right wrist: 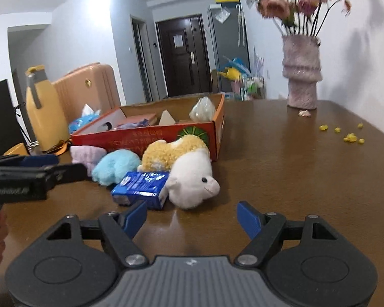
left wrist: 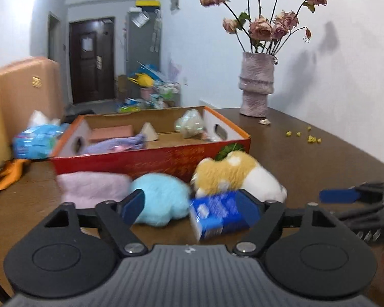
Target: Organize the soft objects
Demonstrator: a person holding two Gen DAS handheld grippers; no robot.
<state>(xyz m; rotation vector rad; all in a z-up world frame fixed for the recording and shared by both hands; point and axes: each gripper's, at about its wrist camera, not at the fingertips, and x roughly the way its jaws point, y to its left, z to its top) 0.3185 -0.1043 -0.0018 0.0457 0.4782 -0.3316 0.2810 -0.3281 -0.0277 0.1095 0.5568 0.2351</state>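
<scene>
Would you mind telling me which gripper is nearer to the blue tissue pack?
Left. The left gripper is open right at the blue tissue pack, its fingertips around the pack's near end. The right gripper, also open, sits further back, over bare table.

Low wrist views, shared toy pile (left wrist: 163, 199).

Dark brown wooden worktop (right wrist: 294, 168), glossy. Pale white walls (left wrist: 332, 81); dim hallway ending in a dark brown door (right wrist: 183, 56). Grey cabinet, possibly a refrigerator (right wrist: 229, 51), beside it. Textured pink vase (left wrist: 256, 84) holding dried roses (left wrist: 262, 25). Peach suitcase (right wrist: 89, 87).
</scene>
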